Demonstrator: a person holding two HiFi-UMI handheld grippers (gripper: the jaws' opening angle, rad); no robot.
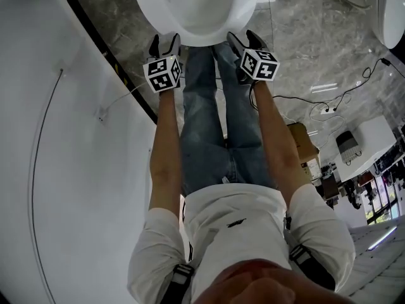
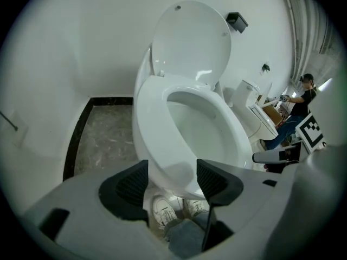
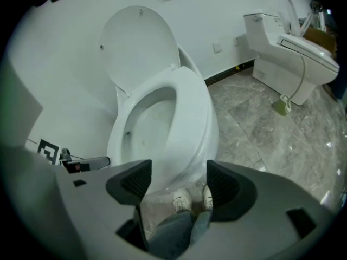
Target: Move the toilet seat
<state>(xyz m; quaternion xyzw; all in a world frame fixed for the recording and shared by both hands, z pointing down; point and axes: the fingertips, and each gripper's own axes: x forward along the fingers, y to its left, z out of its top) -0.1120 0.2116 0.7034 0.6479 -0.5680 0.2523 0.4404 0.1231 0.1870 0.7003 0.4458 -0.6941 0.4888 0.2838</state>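
Note:
The white toilet (image 1: 196,11) stands right in front of me with its lid (image 2: 190,42) raised against the wall and the seat ring (image 2: 230,126) lying down on the bowl. In the right gripper view the seat (image 3: 192,107) and the raised lid (image 3: 138,45) show too. My left gripper (image 1: 166,43) sits at the bowl's front left edge and my right gripper (image 1: 247,40) at its front right edge. The left gripper (image 2: 172,183) is open, the seat's front rim just beyond its pads, not pressed. Likewise the right gripper (image 3: 179,183) is open in front of the rim.
A second toilet (image 3: 293,53) stands to the right with a small green object (image 3: 281,106) on the grey marble floor. A black border (image 2: 76,140) runs along the white wall. My own shoes (image 2: 168,207) are under the bowl. Cables (image 1: 329,106) and a cardboard box (image 1: 304,141) lie behind me.

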